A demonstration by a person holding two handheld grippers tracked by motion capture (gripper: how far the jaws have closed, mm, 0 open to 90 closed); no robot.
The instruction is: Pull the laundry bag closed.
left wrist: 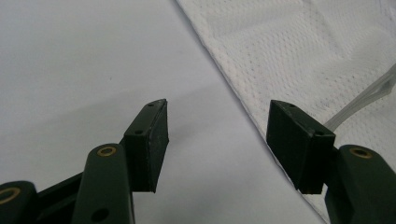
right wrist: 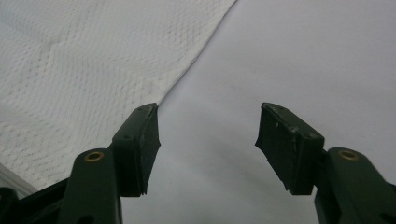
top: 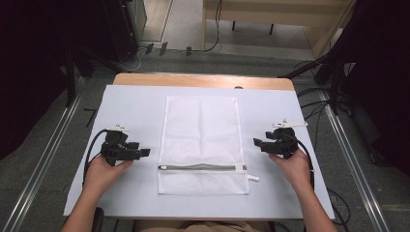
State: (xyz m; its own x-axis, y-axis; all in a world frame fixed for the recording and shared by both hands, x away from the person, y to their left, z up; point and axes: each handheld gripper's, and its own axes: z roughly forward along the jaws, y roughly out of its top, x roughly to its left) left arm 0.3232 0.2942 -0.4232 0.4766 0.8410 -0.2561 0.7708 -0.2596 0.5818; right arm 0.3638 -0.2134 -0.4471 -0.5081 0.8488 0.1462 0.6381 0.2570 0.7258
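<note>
Black left gripper and right gripper both spread wide, empty, flanking white mesh bag on pale table sheet.

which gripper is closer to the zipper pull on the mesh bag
Right. The zipper pull sits at the zipper's right end, so the right gripper, just off the mesh bag's right edge, is close to it. The left gripper is across the bag, off its left edge.
</note>
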